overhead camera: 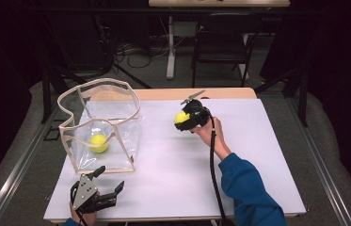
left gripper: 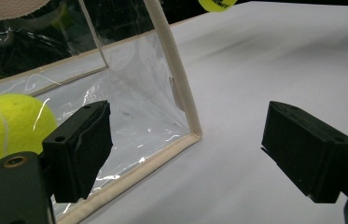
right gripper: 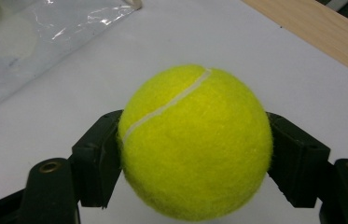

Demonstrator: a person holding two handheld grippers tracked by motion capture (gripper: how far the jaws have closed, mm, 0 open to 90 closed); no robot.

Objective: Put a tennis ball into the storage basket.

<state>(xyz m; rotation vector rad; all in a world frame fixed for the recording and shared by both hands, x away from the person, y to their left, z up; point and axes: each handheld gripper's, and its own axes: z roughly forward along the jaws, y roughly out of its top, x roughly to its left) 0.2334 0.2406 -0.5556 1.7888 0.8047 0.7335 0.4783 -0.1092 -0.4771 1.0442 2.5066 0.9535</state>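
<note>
A yellow tennis ball (overhead camera: 181, 117) (right gripper: 195, 144) is clamped between the jaws of my right gripper (overhead camera: 186, 120) (right gripper: 195, 158), lifted a little above the white table sheet (overhead camera: 173, 160) near its far middle. A second tennis ball (overhead camera: 99, 143) (left gripper: 10, 126) lies inside the clear plastic bag (overhead camera: 100, 127) with a cream rim at the left. My left gripper (overhead camera: 109, 181) (left gripper: 185, 149) rests open at the front left corner, just in front of the bag's near edge (left gripper: 139, 168), nothing between its jaws. The held ball also shows far off in the left gripper view (left gripper: 216, 4).
The wooden table edge (overhead camera: 196, 93) runs behind the white sheet. A chair (overhead camera: 222, 42) and a table leg (overhead camera: 170, 47) stand beyond. Metal rails (overhead camera: 326, 165) flank the table on both sides.
</note>
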